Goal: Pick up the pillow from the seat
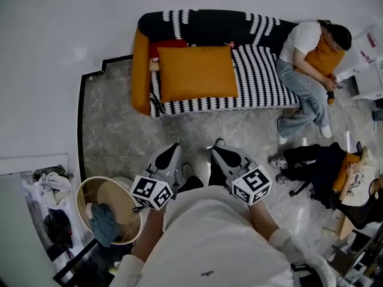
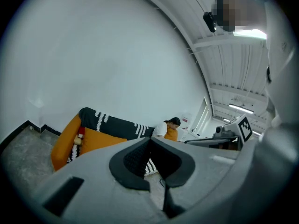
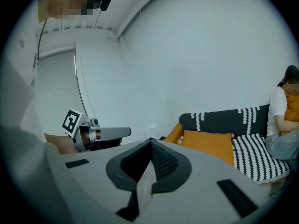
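Pillow (image 1: 197, 73), orange and rectangular, lies flat on the seat of the sofa (image 1: 263, 76), at the end with the orange armrest (image 1: 140, 64), and it reaches almost to the front edge of the seat. At the other end of the sofa sits a person (image 1: 305, 58) who hugs another orange cushion. The left gripper (image 1: 175, 149) and the right gripper (image 1: 218, 149) are side by side above the grey floor (image 1: 114, 130), in front of the sofa and well apart from the pillow. Jaws of both grippers are closed together and hold nothing.
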`<control>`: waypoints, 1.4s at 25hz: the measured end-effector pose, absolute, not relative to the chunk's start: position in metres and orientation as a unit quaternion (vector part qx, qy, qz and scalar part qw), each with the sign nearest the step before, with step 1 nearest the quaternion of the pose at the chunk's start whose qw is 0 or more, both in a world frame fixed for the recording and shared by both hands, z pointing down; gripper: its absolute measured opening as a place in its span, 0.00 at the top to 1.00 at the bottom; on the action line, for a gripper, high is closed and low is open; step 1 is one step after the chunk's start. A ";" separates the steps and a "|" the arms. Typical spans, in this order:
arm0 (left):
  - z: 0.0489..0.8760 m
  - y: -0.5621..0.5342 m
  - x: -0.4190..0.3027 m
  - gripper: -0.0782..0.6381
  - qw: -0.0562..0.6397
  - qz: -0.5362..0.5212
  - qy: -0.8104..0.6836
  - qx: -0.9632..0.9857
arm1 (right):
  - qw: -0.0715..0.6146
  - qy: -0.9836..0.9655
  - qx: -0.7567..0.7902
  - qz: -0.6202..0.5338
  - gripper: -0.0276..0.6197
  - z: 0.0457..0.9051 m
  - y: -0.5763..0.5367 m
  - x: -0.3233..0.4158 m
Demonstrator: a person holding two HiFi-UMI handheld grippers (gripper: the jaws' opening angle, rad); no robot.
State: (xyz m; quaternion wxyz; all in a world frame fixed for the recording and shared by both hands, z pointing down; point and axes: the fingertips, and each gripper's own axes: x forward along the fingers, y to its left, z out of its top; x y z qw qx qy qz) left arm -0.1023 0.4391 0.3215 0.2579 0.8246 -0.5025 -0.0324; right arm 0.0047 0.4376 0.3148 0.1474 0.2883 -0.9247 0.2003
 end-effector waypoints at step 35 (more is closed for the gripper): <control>0.307 0.253 0.068 0.87 0.269 0.007 -0.531 0.803 | 0.132 -0.924 0.233 0.273 0.95 0.332 0.231 0.158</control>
